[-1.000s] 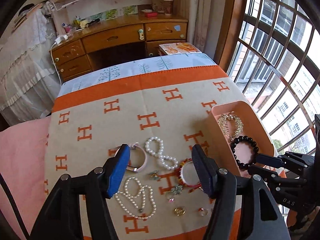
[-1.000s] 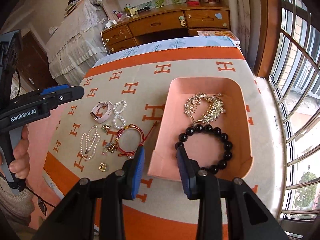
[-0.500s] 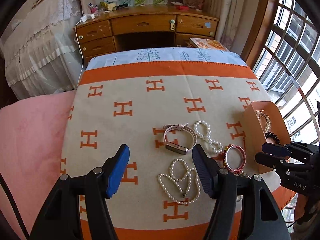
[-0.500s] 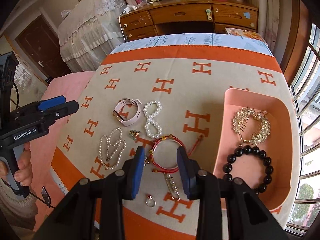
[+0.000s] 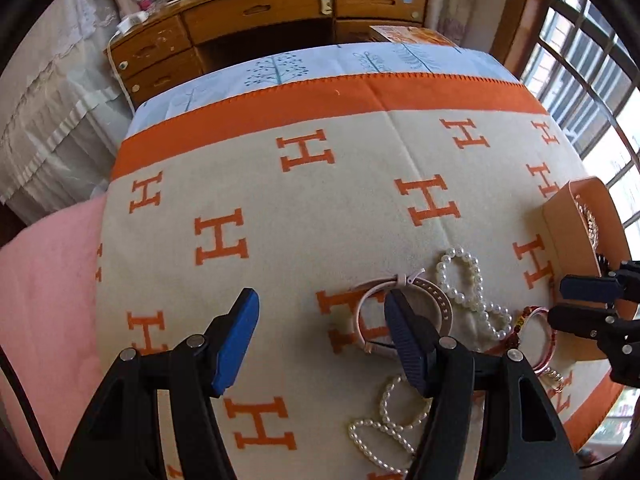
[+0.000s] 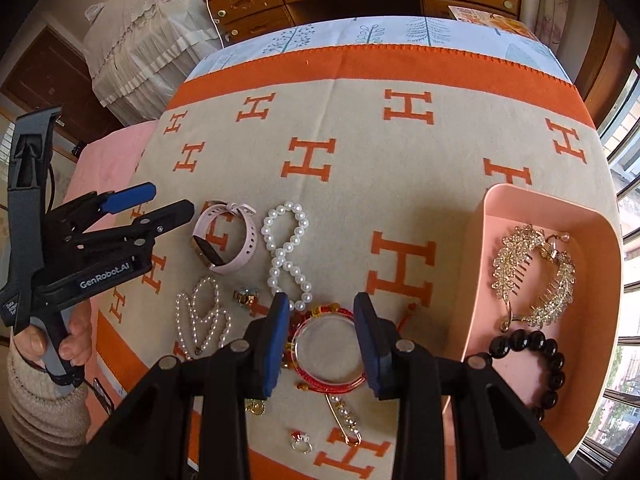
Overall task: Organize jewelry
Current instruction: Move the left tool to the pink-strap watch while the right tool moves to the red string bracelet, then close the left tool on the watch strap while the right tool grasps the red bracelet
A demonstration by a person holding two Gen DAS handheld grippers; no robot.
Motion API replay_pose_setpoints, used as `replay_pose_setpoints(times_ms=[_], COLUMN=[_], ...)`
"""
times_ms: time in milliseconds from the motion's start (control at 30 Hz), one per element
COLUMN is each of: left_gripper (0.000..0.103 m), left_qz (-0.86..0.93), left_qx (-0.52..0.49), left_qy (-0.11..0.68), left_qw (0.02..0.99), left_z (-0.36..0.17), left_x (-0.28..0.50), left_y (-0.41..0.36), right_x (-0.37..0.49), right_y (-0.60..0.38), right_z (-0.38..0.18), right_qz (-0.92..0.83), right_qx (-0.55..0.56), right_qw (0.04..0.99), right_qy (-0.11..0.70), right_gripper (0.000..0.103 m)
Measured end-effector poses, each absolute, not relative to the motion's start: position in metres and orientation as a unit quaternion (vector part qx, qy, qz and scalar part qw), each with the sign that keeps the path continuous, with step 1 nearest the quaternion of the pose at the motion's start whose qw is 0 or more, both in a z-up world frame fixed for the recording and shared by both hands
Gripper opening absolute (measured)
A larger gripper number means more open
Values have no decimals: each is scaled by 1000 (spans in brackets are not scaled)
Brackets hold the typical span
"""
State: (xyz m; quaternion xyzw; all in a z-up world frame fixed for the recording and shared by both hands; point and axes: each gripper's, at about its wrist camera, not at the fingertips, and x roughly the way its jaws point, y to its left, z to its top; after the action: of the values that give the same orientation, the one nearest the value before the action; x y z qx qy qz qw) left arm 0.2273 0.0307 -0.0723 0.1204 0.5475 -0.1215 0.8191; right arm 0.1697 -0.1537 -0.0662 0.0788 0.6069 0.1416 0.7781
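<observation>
Loose jewelry lies on an orange-and-beige blanket (image 6: 360, 160). My right gripper (image 6: 322, 320) hangs open over a red bangle (image 6: 328, 384), which shows between its two fingers; the pads do not press on it. A pink watch (image 6: 224, 240), a figure-eight pearl bracelet (image 6: 286, 252) and a pearl necklace (image 6: 204, 320) lie to the left. My left gripper (image 5: 320, 320) is open and holds nothing. Its right finger overlaps the pink watch (image 5: 436, 304). The pink tray (image 6: 492, 240) at the right holds a gold hair comb (image 6: 532, 276) and a black bead bracelet (image 6: 536, 364).
A small brooch (image 6: 246, 296), a ring (image 6: 302, 440), a beaded pin (image 6: 344, 416) and a gold charm (image 6: 256, 406) lie near the blanket's front edge. A wooden desk (image 5: 280, 12) stands behind, and windows (image 5: 592, 60) are to the right. A person's hand (image 6: 68, 344) grips the left handle.
Both grippers have moved left, away from the tray, and lower. The right one went from the tray's rim to above the red bangle. The left one now reaches the watch.
</observation>
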Motion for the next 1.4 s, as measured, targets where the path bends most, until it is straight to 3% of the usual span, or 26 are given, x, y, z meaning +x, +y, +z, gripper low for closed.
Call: replay_pose_setpoints(times_ms=[267,633,767,1233,1267,1333,1367,1400], left_gripper=[64,64,81,81,79,62,45,23], left_qz=[-198,-245,-259,-276,-280,-287,-294,-292], left_qx=[245,309,347,419,418,412,405,404], left_qy=[518,496,483,455,450,456,460,464], left_qw=[795,774,761,735,738,735,733,732], left_z=[-89,-88,-88,-103,-102,-102,-101,-102], left_x=[237,236,228,230,229,229,228,227], left_y=[3,-3,-4,-27,-28,-29,-30,-31], right_x=[174,164,157,157,157,158,159,159], right_y=[-153,-143,-140,-143,-143,-144,-144,-145], right_z=[-76,-79,-79,-91,-91,-93,-94,-95], right_qz=[143,165,172,169,169,168,168,167], right_qx=[62,71,72,109,111,115,117,118], right_qw=[763,745,743,730,730,728,728,727], right_qy=[628,643,643,653,653,654,655,655], right_gripper=[34,34,34,34,34,34,34,34])
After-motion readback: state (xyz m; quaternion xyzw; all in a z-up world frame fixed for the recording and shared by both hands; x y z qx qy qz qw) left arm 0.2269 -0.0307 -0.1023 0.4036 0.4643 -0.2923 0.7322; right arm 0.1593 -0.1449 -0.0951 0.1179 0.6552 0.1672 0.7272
